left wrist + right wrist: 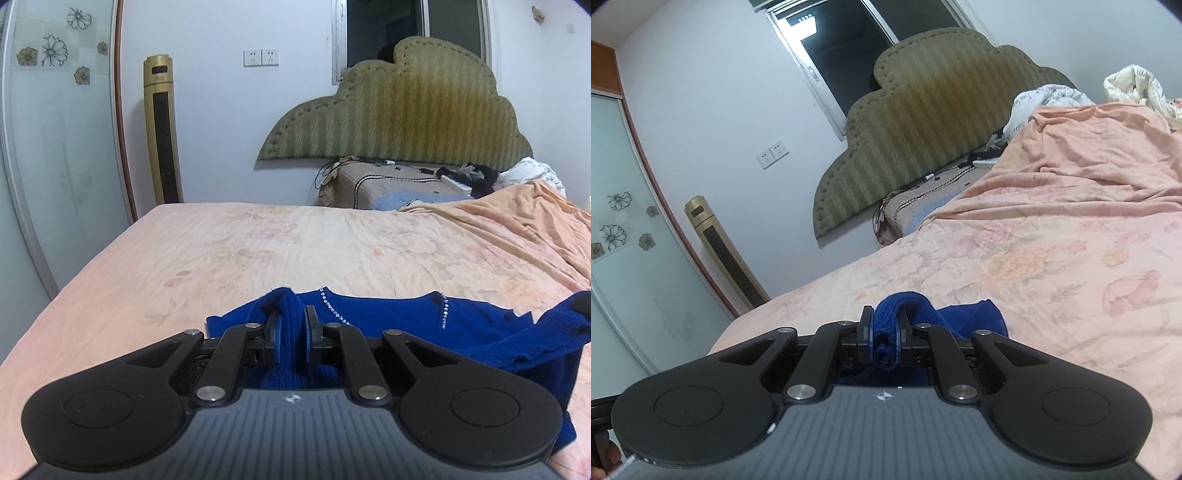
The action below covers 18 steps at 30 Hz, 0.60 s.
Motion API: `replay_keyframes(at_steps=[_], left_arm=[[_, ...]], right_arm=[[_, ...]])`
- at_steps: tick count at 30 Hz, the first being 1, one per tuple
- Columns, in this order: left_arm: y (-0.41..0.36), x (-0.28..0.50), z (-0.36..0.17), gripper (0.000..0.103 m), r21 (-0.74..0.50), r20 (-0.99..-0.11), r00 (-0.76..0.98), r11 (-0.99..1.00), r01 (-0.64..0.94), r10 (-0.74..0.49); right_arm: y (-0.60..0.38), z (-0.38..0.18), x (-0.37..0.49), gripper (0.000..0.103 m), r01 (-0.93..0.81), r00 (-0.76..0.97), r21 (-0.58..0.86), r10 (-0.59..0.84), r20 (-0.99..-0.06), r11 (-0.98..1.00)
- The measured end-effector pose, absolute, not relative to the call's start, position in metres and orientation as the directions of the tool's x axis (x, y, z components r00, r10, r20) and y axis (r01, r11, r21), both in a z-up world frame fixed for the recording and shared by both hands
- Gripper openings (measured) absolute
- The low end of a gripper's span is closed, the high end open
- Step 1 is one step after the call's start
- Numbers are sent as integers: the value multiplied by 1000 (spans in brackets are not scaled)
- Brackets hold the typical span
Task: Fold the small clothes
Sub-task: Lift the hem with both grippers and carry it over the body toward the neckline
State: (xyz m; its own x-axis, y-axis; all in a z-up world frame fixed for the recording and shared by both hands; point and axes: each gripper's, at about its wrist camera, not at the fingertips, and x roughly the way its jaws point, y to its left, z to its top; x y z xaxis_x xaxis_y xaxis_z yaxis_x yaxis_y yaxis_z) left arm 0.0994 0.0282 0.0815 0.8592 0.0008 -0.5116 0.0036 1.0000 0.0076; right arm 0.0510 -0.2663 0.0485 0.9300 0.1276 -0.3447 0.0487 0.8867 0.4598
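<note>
Hand-held gripper [291, 314] body hides the blue sweater's [388, 314] near edge.

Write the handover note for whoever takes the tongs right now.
Left tongs: shut on a ribbed fold of the blue sweater.
Right tongs: shut on another bunched edge of the same sweater.
Sweater lies at the near end of the bed, neckline with its sparkly trim facing the headboard.
Done: both edges gripped.
Left: lay the fold down, let go, finish folding.
</note>
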Motion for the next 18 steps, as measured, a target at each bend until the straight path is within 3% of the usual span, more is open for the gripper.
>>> replay_keyframes(at_steps=[18], left_arm=[[36, 221, 7, 12, -48, -724, 690, 999, -26, -17]], right_arm=[[-277, -13, 174, 16, 160, 832, 488, 149, -534, 858]])
